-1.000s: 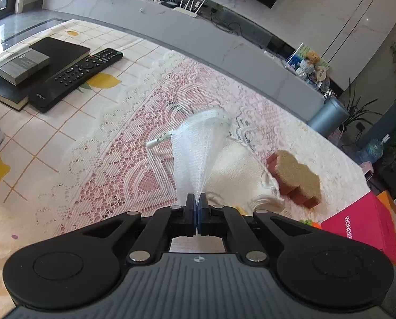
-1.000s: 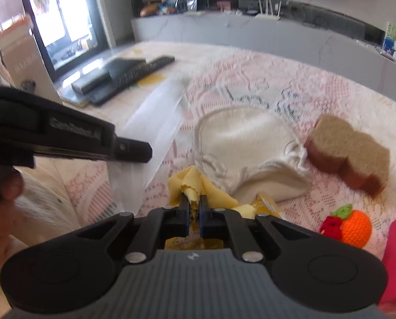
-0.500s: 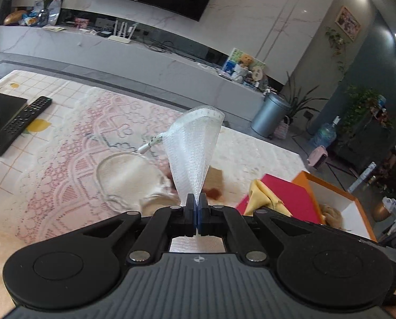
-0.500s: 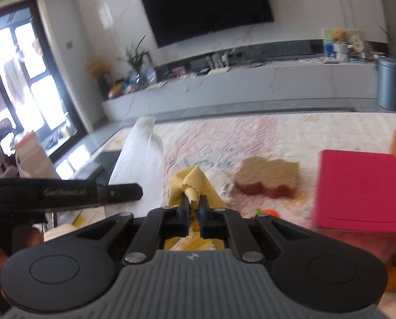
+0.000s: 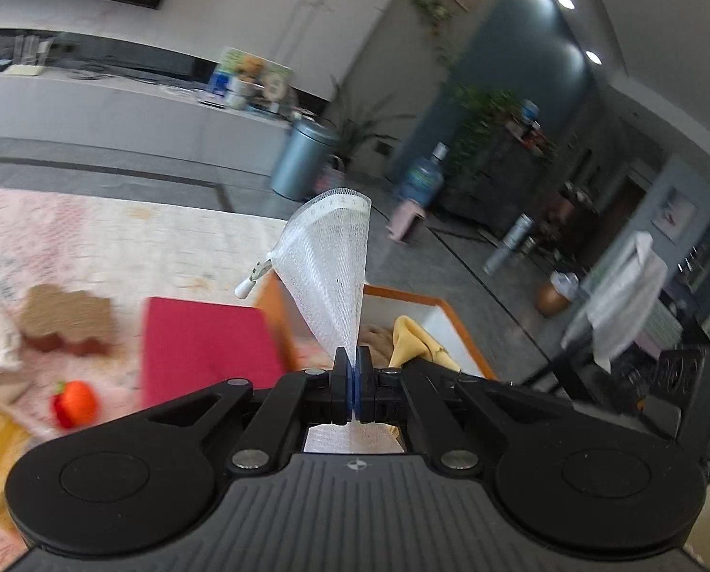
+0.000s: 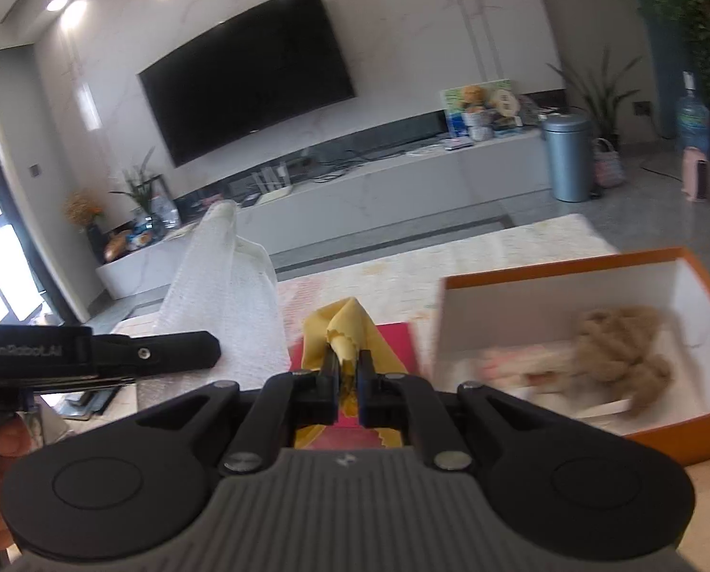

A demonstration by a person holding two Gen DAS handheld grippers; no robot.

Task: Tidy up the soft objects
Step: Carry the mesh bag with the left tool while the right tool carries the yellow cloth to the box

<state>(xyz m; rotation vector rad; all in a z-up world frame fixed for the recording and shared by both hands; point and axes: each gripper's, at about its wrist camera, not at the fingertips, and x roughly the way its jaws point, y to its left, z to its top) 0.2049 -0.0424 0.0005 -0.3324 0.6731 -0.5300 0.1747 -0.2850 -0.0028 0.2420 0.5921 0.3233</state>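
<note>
Left wrist view alone: orange knitted toy; both claws clamped on cloths.

My white mesh bag fans upward from the point where it is pinched, its banded rim on top and a small zipper pull hanging at its left edge. My yellow cloth stands bunched into a folded peak, clamped at its base. The orange box lies open, white inside, with a tan fuzzy item in it.
</note>
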